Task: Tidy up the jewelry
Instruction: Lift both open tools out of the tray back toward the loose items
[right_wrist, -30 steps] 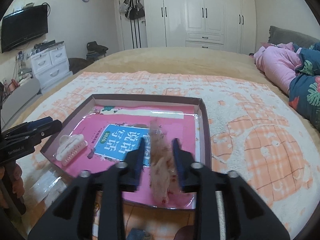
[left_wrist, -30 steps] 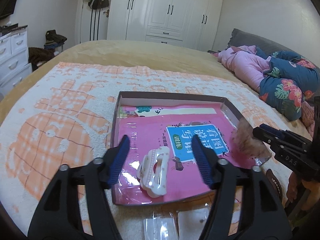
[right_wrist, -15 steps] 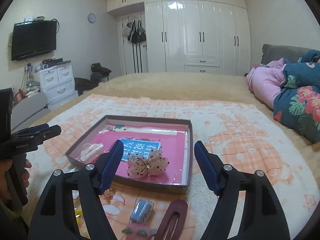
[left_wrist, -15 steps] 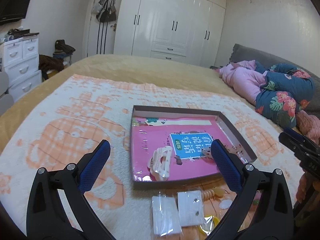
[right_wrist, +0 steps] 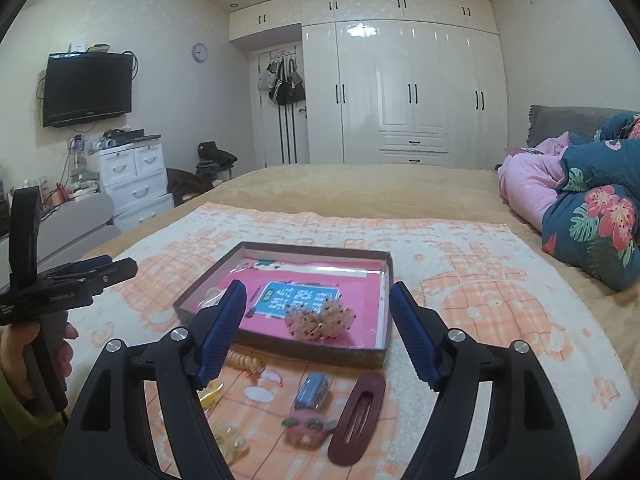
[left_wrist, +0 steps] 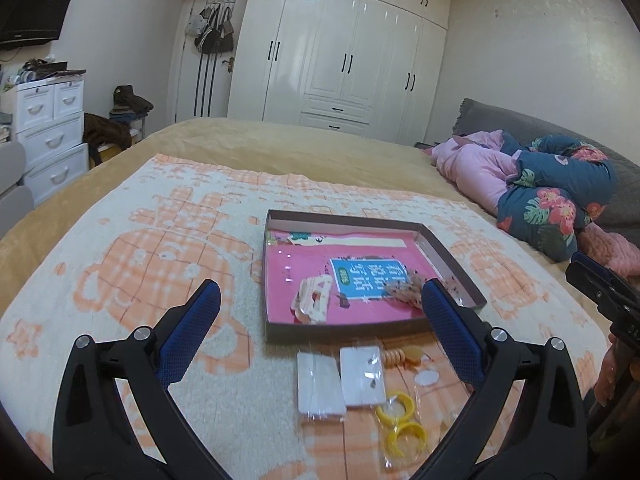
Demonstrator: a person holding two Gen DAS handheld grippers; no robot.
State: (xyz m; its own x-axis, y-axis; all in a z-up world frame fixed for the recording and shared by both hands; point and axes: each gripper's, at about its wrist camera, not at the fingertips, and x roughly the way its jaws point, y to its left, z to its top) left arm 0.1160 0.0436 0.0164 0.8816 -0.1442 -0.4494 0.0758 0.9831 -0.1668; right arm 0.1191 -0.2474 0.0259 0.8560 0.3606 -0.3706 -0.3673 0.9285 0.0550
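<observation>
Both grippers are released and hold nothing: left gripper (left_wrist: 320, 312) has its blue fingers (left_wrist: 188, 332) spread wide above the towel (left_wrist: 132, 264) on the bed, right gripper (right_wrist: 318, 316) likewise wide apart, raised in front of the tray. Shallow cardboard tray (left_wrist: 348, 220) sits on the orange-and-white towel, a pink book (right_wrist: 360, 300) lining its bottom. Inside the tray: white claw hair clip (left_wrist: 312, 300) near the front left, frilly beaded scrunchie (right_wrist: 320, 320) near the front right, apart from each other. On the towel in front of the tray, outside it: two small clear bags with white cards (left_wrist: 342, 380), yellow rings (left_wrist: 400, 420), orange spiral hair tie (right_wrist: 244, 362), blue hair clip (right_wrist: 312, 390), dark red snap clip (right_wrist: 358, 416), pink fuzzy clip (right_wrist: 308, 426), pearl beads (right_wrist: 232, 442) in a bag. Left gripper body also shows at the left edge of the right wrist view, hand (right_wrist: 16, 356) on its grip.
</observation>
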